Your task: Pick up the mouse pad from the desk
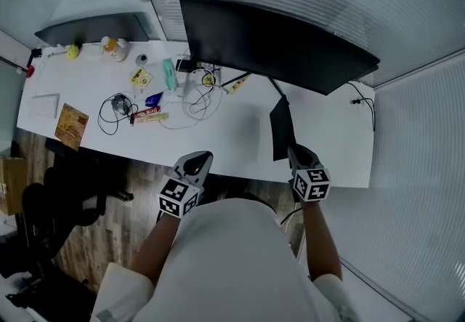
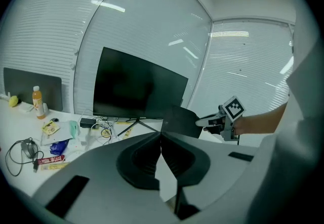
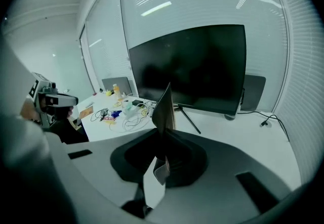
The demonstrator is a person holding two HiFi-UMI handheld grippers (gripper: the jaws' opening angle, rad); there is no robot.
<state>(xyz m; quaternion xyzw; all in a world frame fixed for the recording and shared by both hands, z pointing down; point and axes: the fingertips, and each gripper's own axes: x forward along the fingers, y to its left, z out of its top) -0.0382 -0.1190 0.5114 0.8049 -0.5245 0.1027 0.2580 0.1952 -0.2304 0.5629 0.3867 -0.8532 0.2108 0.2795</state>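
White desk [image 1: 240,140] carries small clutter at its left end: an orange bottle [image 1: 109,46], a brown square pad [image 1: 71,125] and loose black cables [image 1: 116,108]. Nearer the person, the left gripper [image 1: 197,162] hangs over the front edge of the desk with its jaws pressed together and nothing between them. A wide dark monitor [image 1: 276,44] stands at the back. To the right of the middle, the black mouse pad [image 1: 280,128] is raised off the desk, standing on its edge. The right gripper [image 1: 294,153] is closed on the near edge of the mouse pad.
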